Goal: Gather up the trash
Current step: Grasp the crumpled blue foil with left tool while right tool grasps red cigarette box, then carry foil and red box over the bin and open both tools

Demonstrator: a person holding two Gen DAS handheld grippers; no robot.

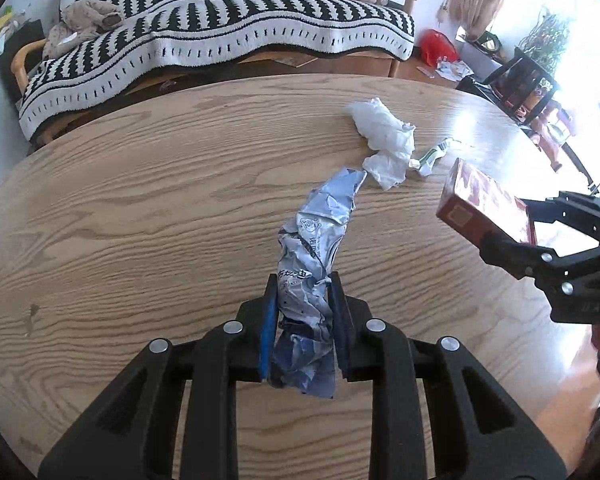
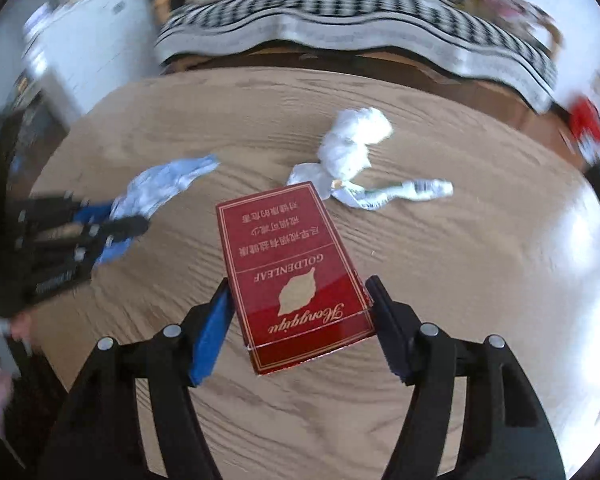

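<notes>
Crumpled silver-blue wrapper [image 1: 316,264] pinched betw. pads of L claw [image 1: 303,288], jaws narrow, closed on its lower half; top end of wrapper sticks out toward 1 o'clock, tip near the white tissue wad [image 1: 384,140]. In R wrist view same wrapper [image 2: 160,188] sits at 10 o'clock, in L claw [image 2: 120,222], blurry.

Red cigarette box [image 2: 296,276] held by R claw [image 2: 300,294], jaws fairly wide, each pad against a long side of box, gold leaf logo + "GOLDENLEAF" text facing cam, upside down. Box raised off desk, tilted. From L wrist view box [image 1: 484,204] at 3 o'clock, gripped by R claw [image 1: 512,228].

Tissue wad [image 2: 352,140] lies on desk at 12–1 o'clock from box, w/ a flat bit trailing toward box top edge. Small green-white twisted wrapper [image 2: 396,192] just beside tissue, at 1–2 o'clock from box; in L view it [image 1: 430,158] touches tissue's R side.

Desk [image 1: 140,200] = light wood grain, rounded edge. Beyond it at 12 o'clock, sofa w/ black-white striped blanket [image 1: 220,32], plush toy [image 1: 84,20] on its L end. Red bag [image 1: 438,46] on floor at 1 o'clock. R wrist frame motion-blurred at edges.
</notes>
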